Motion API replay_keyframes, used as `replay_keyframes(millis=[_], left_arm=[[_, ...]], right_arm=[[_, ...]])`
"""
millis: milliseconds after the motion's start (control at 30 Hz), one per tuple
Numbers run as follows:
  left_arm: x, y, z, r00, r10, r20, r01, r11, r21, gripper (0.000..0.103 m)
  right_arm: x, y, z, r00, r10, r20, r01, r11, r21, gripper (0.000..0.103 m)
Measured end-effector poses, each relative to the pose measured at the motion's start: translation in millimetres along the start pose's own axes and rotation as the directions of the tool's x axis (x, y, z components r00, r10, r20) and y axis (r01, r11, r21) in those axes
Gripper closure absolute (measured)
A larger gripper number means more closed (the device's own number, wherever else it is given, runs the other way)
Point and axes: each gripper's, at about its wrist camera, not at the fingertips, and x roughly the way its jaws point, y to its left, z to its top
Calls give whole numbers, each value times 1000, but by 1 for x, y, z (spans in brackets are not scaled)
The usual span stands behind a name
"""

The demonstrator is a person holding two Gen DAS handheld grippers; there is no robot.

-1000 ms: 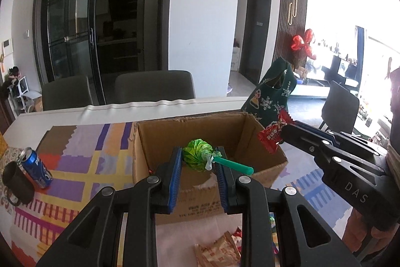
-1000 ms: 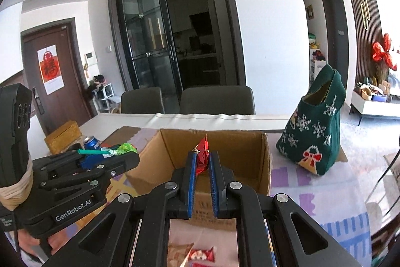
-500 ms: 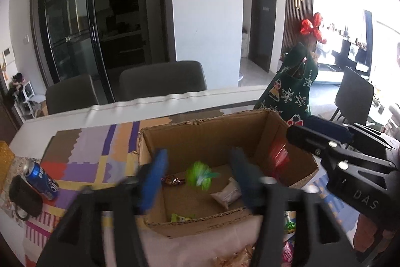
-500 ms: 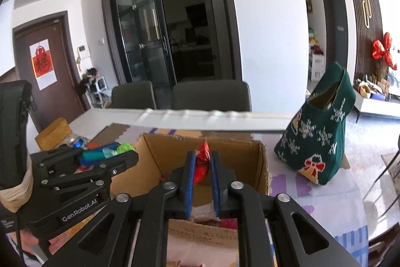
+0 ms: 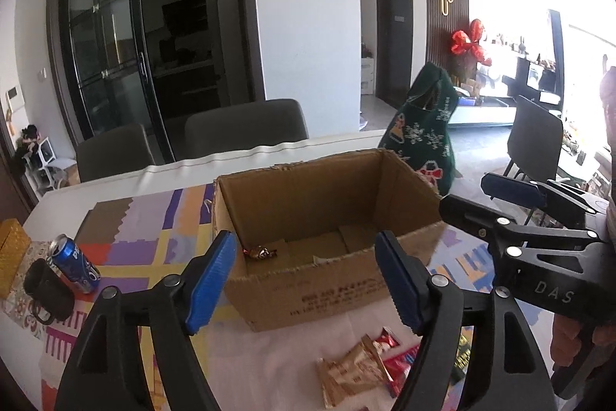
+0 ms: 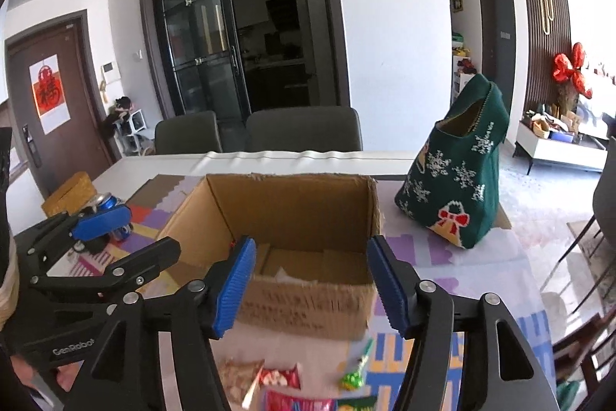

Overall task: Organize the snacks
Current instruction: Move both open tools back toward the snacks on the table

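Standing in the middle of both views, an open brown cardboard box [image 5: 327, 230] with ragged top edges and printed text on its near wall is seen on a patchwork-patterned tablecloth [image 5: 134, 237]. A small gold-wrapped sweet [image 5: 263, 252] is seen on its floor at the left in the left wrist view; the rest of the floor is largely hidden by the near wall, and a pale scrap behind that wall cannot be made out.

Loose snacks are left on the cloth at the lower edge of both frames: tan packets [image 5: 352, 372], a red-and-white wrapped sweet [image 6: 279, 378] and a green-wrapped lollipop [image 6: 352, 378], several cut off by the frame or covered by the black gripper arms.

Nothing is held between the blue pads of the left gripper [image 5: 304, 280]; its jaws have just been opening and are spread wide, with the box's near wall framed between them. The right gripper [image 6: 310, 282] is likewise empty, its jaws having just been opening, set apart at the box's front rim. The loose snacks lie below and nearer than both pairs of jaws.

At the upper right a green knitted bag with snowflakes [image 6: 458, 180] is stood upright, and at the left a blue drink can [image 5: 73, 268] is seen.
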Motion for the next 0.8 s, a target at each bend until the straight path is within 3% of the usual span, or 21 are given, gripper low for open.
replay_keyframes(millis=[367,800], left_arm=[[-33,-17,-29,1000,-5,4,5,1000,7,23],[-24,-29,-72,993,-29,-116,27,1000,-15,22]], right_arm=[[-34,-3,-32,999,-35,-30,34,999,-21,36],[-32,-13,-77,986,-48,-157,49,999,1,36]])
